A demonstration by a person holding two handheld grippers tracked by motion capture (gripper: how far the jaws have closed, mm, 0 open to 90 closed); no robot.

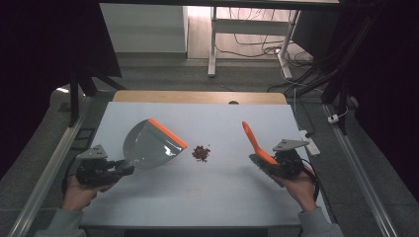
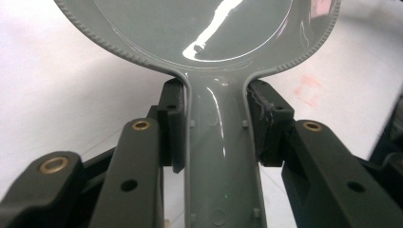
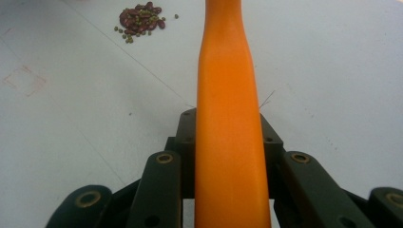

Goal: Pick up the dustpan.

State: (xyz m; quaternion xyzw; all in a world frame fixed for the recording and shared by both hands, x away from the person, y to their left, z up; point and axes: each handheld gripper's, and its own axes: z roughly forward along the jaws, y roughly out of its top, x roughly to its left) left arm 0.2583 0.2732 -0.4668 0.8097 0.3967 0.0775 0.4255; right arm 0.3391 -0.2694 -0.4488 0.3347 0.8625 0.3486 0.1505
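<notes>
I lose the dustpan (image 2: 199,28) past my left gripper view's top edge, the brush handle (image 3: 228,118) likewise on the right; the beans (image 1: 200,153) are too small to sort.

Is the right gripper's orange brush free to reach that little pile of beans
Probably yes. The right gripper is shut on the orange brush, and only bare white table lies between it and the beans; the dustpan sits beyond them.

Dustpan (image 2: 209,28): you hold glossy grey plastic.
Brush handle (image 3: 228,118): smooth orange plastic.
Surface (image 1: 207,192): matt white.
</notes>
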